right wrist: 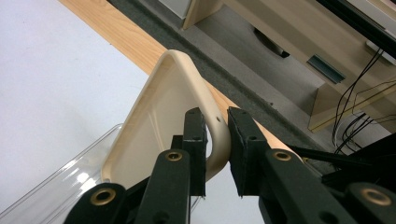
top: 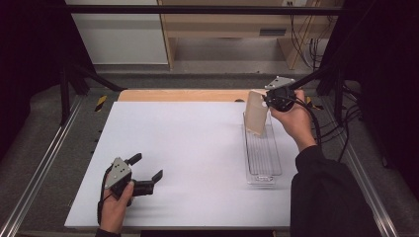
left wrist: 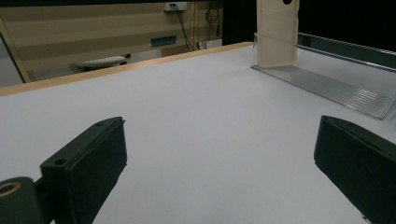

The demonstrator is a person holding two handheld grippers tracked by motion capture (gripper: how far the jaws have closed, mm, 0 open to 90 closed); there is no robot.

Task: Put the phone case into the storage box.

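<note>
A white table top (top: pixel 188 148) with a wooden far edge carries a clear plastic tray (top: pixel 262 153) along its right side. The right gripper (top: pixel 269 101) pinches the rim of a beige plate (top: pixel 257 114) — held upright on edge, its lower end inside the tray's far end. The left gripper (top: pixel 146 168) rests near the front-left corner, jaws wide apart — nothing between them.

This looks like a lab or recording workspace: a white-topped bench (top: pixel 197 148) stands inside a black metal frame (top: pixel 197 9) with aluminium rails (top: pixel 39 163), loose cables (top: pixel 309 47) hang by plain wooden furniture (top: pixel 222 24) on grey carpet (top: pixel 222 81).
</note>
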